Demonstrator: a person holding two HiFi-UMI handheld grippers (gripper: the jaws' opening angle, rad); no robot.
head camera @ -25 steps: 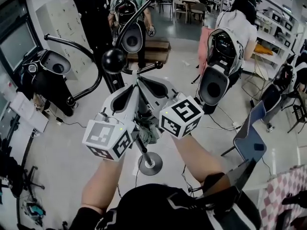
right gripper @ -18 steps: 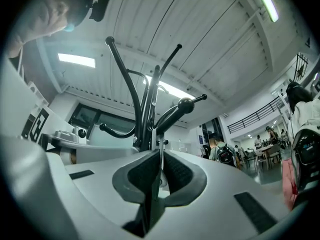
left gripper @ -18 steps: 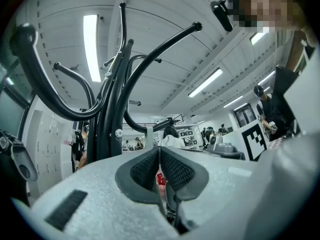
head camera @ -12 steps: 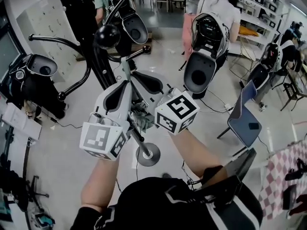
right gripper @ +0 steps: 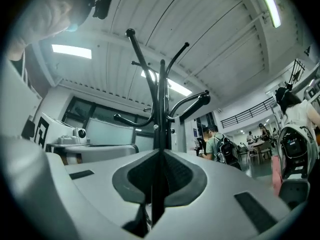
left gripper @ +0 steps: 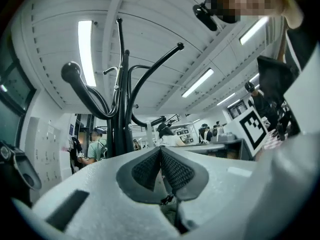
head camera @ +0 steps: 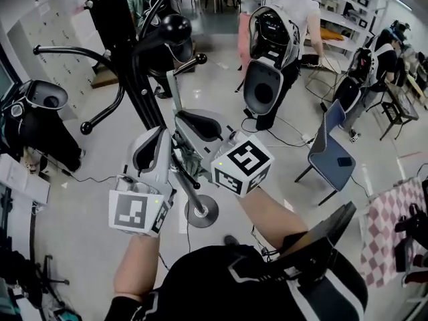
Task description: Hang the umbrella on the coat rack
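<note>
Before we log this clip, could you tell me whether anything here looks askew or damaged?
Nothing stands out. The coat rack stands upright, and the folded umbrella is gripped in both the left claw and the right claw, close beside the rack and not yet hung.

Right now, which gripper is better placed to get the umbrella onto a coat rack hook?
Probably the right gripper: its jaws clamp a thin dark part, likely of the umbrella, with the coat rack straight ahead. From the left gripper the rack stands off to the left.
</note>
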